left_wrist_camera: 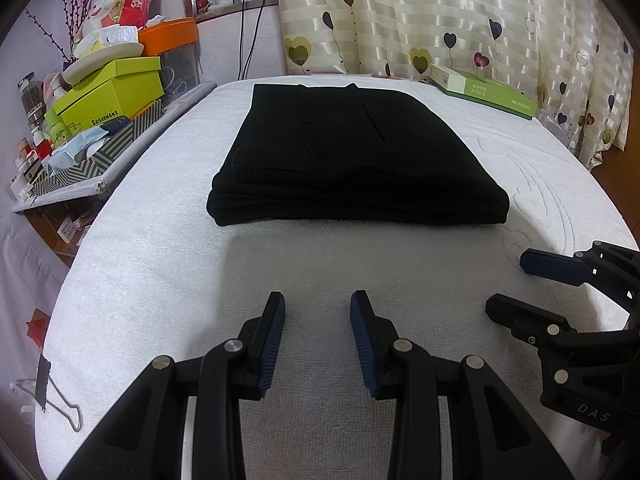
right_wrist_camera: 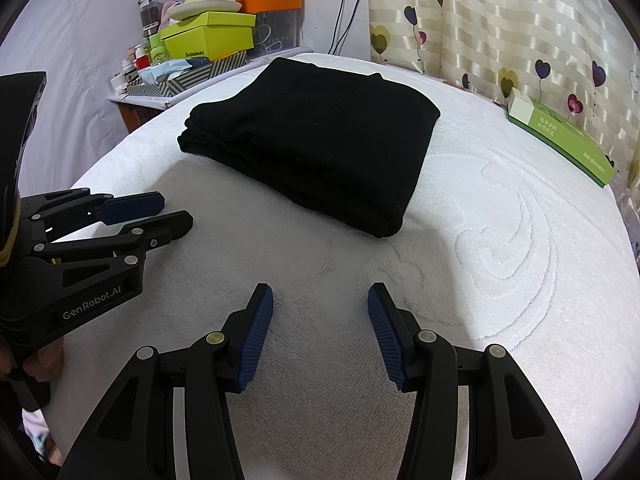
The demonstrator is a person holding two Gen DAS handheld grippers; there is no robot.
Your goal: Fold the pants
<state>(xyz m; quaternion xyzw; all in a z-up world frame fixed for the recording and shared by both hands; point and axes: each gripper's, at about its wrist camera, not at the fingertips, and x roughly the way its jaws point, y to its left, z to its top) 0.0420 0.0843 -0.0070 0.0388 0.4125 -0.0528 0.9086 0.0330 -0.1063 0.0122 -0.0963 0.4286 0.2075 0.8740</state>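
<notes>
A white towelling cover [left_wrist_camera: 160, 240] spreads over the whole work surface, with a heart-print curtain [left_wrist_camera: 460, 20] behind it and a cluttered side shelf of boxes [left_wrist_camera: 112, 92] along the left edge; a flat green box [left_wrist_camera: 484, 90] lies at the far right corner. In the middle of the cover, toward its far side, sit the black pants [left_wrist_camera: 352, 152], already folded into a thick rectangular stack of several layers, corners fairly square. The stack's long axis looks to run front to back, with the rounded fold edge facing the grippers and what seems the waistband end pointing at the curtain. By the look of it the cloth is soft, limp and light, likely to sag and slide open if lifted by one layer, so any further hold should pinch the full thickness at the near corners. The left gripper [left_wrist_camera: 318, 336] and right gripper [right_wrist_camera: 320, 332] both hover over bare cover well short of the pants, jaws spread apart and holding nothing
</notes>
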